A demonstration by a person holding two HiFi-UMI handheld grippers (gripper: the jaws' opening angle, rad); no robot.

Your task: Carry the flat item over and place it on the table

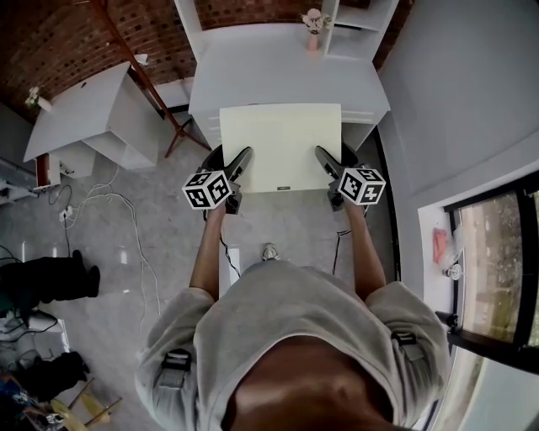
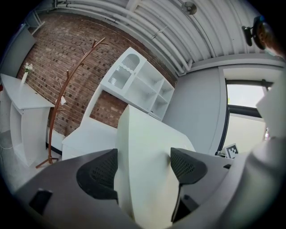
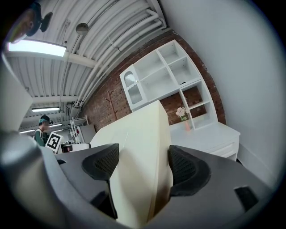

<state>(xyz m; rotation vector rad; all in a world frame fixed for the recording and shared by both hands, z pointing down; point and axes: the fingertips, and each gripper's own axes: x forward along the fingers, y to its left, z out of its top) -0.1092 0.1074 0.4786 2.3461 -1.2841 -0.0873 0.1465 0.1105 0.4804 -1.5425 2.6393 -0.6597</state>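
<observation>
— How many hand-held grippers are at work?

— Two. The left hand-held gripper (image 2: 143, 169) has its jaws closed onto the left edge of the flat panel (image 1: 280, 143). The right hand-held gripper (image 3: 144, 165) is clamped onto the right edge in the same way. On each one, the two pads sit against opposite faces of the panel.

— And how many panels?

— Only one. It is cream and rectangular, it spans between the two grippers and it reaches forward from their jaws.

— Where is it compared with the bench?

— The one white bench (image 1: 253, 80) lies ahead of both grippers and below the panel. In the head view the far part of the panel is over the bench top. The near edge, where the jaws hold it, shows out past the front of the bench. Whether the panel touches the bench, I cannot tell.

— Anything else ahead?

— One small vase of flowers (image 1: 314, 21) stands at the far end of the bench, beyond the right gripper. One white shelf unit (image 2: 138, 85) stands behind the bench. One brown coat stand (image 2: 67, 89) is off to the left of the left gripper, in front of a brick wall (image 2: 53, 53).
</observation>
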